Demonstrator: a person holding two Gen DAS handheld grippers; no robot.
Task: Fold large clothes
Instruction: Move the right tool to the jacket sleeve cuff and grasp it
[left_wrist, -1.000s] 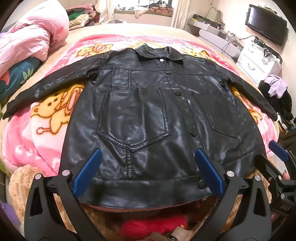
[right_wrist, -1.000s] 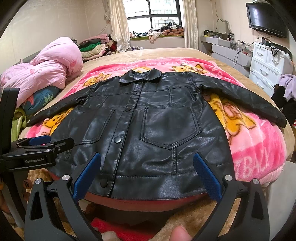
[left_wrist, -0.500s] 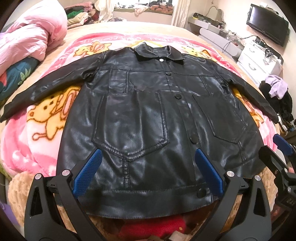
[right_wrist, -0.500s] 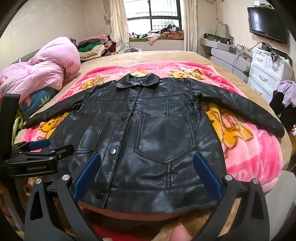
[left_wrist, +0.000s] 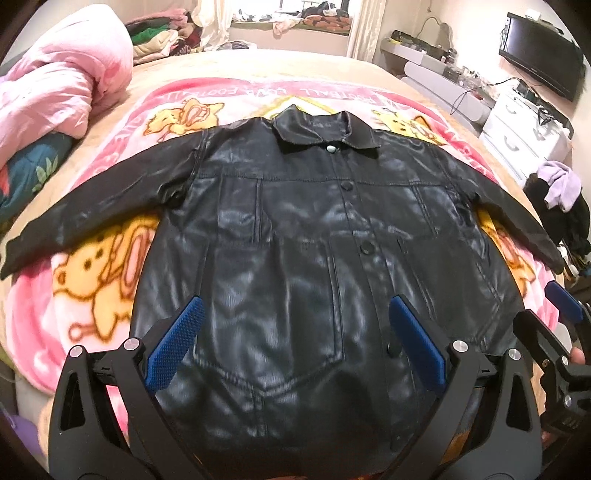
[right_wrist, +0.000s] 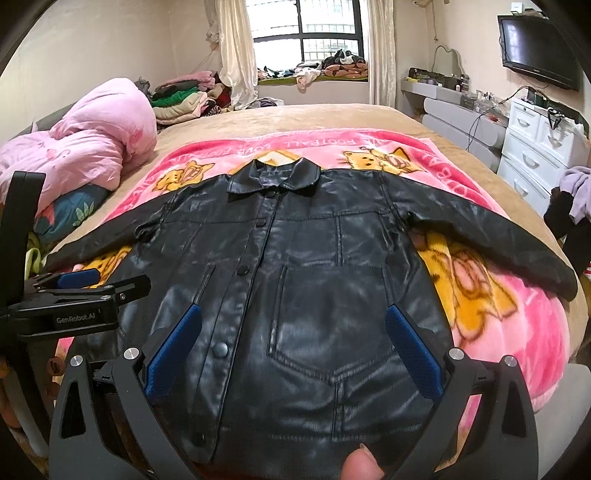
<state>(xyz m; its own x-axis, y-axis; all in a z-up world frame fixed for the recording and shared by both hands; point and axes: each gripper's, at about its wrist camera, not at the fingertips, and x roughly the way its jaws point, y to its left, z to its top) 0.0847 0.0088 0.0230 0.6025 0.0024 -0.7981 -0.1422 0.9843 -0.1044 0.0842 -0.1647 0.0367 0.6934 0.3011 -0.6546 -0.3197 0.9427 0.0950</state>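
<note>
A black leather jacket (left_wrist: 314, 240) (right_wrist: 295, 266) lies flat and buttoned on a pink cartoon blanket (left_wrist: 92, 295) (right_wrist: 517, 314), collar far, both sleeves spread out sideways. My left gripper (left_wrist: 293, 345) hovers open over the lower left front pocket, nothing between its blue pads. My right gripper (right_wrist: 291, 349) hovers open over the lower right pocket, also holding nothing. The right gripper's tip (left_wrist: 561, 306) shows at the right edge of the left wrist view; the left gripper's body (right_wrist: 74, 295) shows at the left of the right wrist view. The hem is hidden below the gripper frames.
A pink duvet (right_wrist: 85, 147) is bunched at the bed's left. Folded clothes (right_wrist: 181, 99) are piled near the window. A white dresser (right_wrist: 543, 147) and hanging clothes (right_wrist: 572, 203) stand to the right. A fingertip (right_wrist: 362, 465) shows at the bottom edge.
Both grippers have moved forward over the jacket, from behind the hem to above the lower pockets. The hem has slipped out of view. Both stayed open.
</note>
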